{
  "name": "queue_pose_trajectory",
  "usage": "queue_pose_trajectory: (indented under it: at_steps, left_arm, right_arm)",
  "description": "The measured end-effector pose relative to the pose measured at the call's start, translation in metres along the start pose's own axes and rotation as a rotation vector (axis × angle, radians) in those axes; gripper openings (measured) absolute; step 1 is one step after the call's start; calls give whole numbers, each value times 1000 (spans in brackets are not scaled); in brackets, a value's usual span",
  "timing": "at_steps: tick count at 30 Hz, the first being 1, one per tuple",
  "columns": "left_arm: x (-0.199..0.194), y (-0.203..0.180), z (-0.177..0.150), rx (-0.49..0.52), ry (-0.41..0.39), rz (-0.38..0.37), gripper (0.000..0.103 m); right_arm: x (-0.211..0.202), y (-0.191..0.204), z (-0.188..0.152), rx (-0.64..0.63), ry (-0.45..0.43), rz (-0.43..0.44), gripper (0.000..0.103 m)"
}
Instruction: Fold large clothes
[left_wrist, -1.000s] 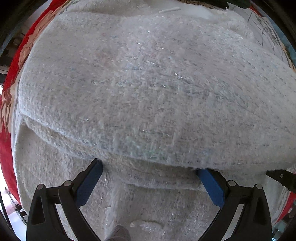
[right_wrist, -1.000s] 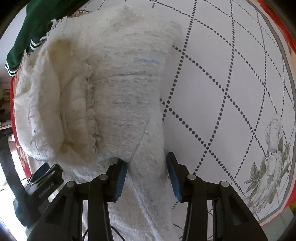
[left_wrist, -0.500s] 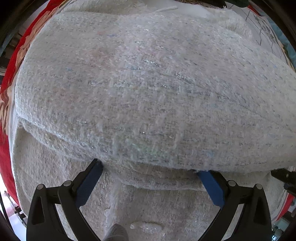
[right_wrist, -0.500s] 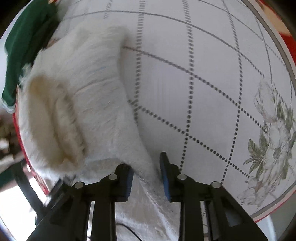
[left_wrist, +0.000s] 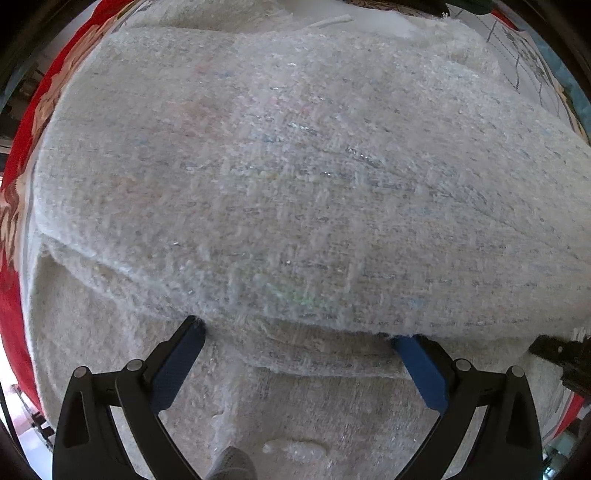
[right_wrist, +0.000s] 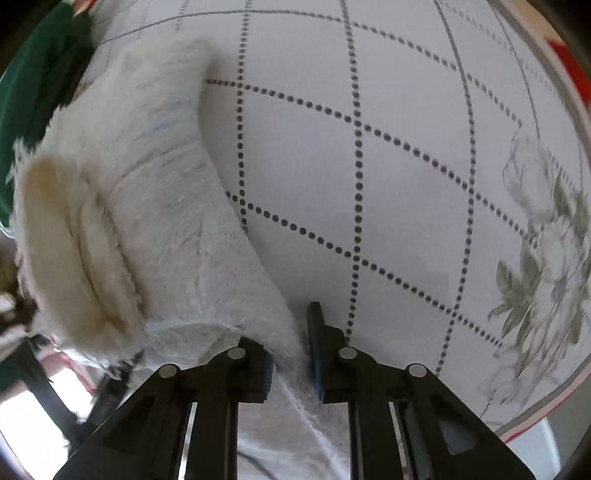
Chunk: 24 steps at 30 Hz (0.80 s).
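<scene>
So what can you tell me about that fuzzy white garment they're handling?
The white garment looks like thick, nubbly woven cloth with faint glittery and coloured threads. It lies folded in layers, one edge overlapping another, on a dotted-grid tablecloth. A frayed, cream-lined end bulges upward. The left gripper stands wide open at the fold's edge; the right gripper pinches a strip of cloth.

Looks like a home — a tabletop under a white cloth (right_wrist: 388, 177) printed with dotted diamond lines and a grey-green flower (right_wrist: 546, 251), red patterned border (left_wrist: 14, 280) at the rim. Clothing heaped about — a fuzzy white garment (left_wrist: 295, 177), a dark green one (right_wrist: 33, 85) beside it.
</scene>
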<state>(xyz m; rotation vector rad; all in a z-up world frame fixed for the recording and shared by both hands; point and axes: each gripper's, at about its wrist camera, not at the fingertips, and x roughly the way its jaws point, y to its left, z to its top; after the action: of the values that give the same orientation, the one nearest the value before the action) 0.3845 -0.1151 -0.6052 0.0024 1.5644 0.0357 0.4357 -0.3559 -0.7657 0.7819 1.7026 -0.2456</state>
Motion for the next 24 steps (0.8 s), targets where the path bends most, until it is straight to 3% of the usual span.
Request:
queue_pose_trajectory:
  at_steps: [3, 6, 9, 14, 20, 23, 24]
  left_arm:
    - [-30, -4, -8, 20, -73, 119, 103]
    - [-71, -15, -35, 47, -157, 216, 103]
    - [-107, -35, -80, 48, -177, 277, 103]
    - [-136, -101, -164, 61, -119, 298, 103]
    - [-110, -186, -210, 123, -10, 265, 103]
    - [-73, -225, -223, 185, 29, 315, 103]
    - [-53, -234, -225, 211, 50, 368, 103]
  right_arm:
    - [-13, 5, -1, -83, 71, 15, 36]
    - [-42, 1, -15, -206, 46, -19, 45]
    - [-62, -21, -23, -233, 65, -11, 45]
    - [-98, -84, -28, -259, 137, -18, 45]
    - [-132, -159, -4, -327, 139, -133, 45]
    - [-126, -183, 13, -321, 135, -165, 45]
    - [-124, -191, 19, -318, 135, -163, 45]
